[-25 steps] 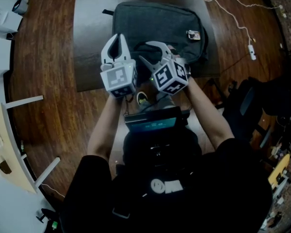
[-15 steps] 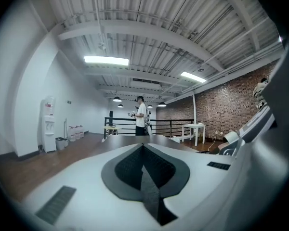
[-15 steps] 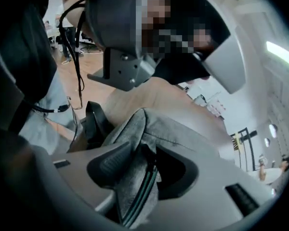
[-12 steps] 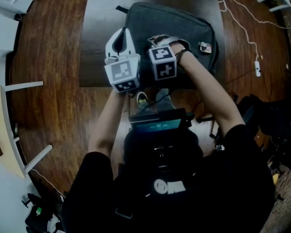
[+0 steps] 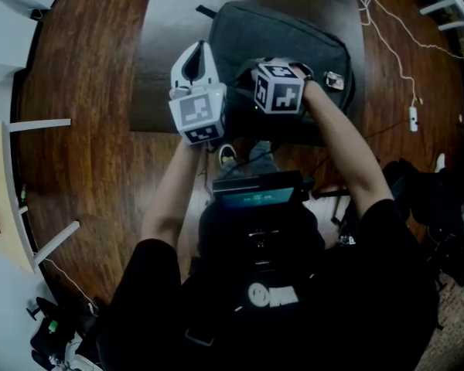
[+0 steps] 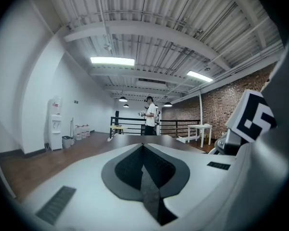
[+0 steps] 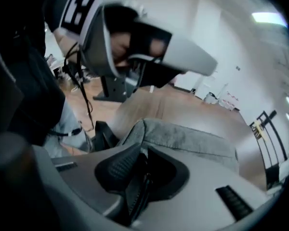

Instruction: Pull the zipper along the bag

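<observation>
**Because the bag is soft, the zipper pull is our one firm hold**

While the grey fabric bag (image 5: 294, 33) lies flat on a darker mat (image 5: 158, 45) on the wooden desk (image 5: 85, 91), its near edge sits right under both of our grippers. Our right gripper (image 7: 143, 174) tips steeply down onto that near edge. Its fingers (image 7: 120, 165) have just been closing and now stand almost together, with a thin dark strip between the pads. We take that strip for the zipper pull (image 7: 145, 186).

Our left gripper (image 5: 197, 52) hangs just beside it, pointing roughly level across the room. Its fingers are pressed together on nothing, and we cannot tell whether it touches the bag.

We judge the bag light and limp. The cloth will likely bunch ahead of the slider, and the whole bag may slide on the mat when we tug. The pull is small and thin, so it could slip out. We want it pinched squarely, close to the slider, and drawn along the line of the teeth rather than upward. The empty left gripper would serve best pinning the fabric behind the slider to keep the seam taut, above all where the zipper curves round a corner.
</observation>
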`<state>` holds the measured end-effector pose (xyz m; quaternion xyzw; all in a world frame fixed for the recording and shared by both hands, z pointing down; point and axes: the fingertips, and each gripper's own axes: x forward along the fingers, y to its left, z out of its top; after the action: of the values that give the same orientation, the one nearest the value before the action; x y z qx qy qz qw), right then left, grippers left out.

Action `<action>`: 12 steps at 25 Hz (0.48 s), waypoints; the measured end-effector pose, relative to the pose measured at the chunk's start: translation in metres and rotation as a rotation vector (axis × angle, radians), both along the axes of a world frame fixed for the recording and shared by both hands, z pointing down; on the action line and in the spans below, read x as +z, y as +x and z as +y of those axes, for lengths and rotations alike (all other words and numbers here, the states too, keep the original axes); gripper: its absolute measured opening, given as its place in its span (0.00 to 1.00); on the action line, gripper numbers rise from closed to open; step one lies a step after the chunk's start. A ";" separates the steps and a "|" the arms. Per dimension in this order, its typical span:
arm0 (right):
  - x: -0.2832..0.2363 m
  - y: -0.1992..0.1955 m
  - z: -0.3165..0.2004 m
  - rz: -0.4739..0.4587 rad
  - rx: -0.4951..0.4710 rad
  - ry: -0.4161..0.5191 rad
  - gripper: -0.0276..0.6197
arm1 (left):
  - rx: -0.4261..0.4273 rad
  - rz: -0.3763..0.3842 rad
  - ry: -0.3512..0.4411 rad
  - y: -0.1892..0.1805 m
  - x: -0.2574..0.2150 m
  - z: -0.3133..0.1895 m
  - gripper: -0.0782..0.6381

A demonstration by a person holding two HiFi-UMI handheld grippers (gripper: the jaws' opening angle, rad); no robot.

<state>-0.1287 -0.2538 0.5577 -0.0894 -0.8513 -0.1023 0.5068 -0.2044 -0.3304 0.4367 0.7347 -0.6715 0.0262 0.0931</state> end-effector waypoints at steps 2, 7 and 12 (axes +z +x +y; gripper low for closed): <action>-0.013 -0.001 -0.010 -0.084 0.099 -0.014 0.12 | -0.002 -0.001 -0.005 -0.001 0.003 0.000 0.11; -0.030 0.016 -0.023 -0.152 0.208 0.081 0.10 | 0.003 -0.001 -0.022 0.000 0.009 0.003 0.11; -0.026 0.029 -0.033 -0.172 0.327 0.076 0.09 | 0.023 0.006 -0.047 0.007 0.021 0.002 0.11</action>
<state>-0.1000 -0.2871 0.5312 0.0782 -0.8902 -0.0579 0.4450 -0.1978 -0.3285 0.4573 0.7399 -0.6620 0.0410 0.1120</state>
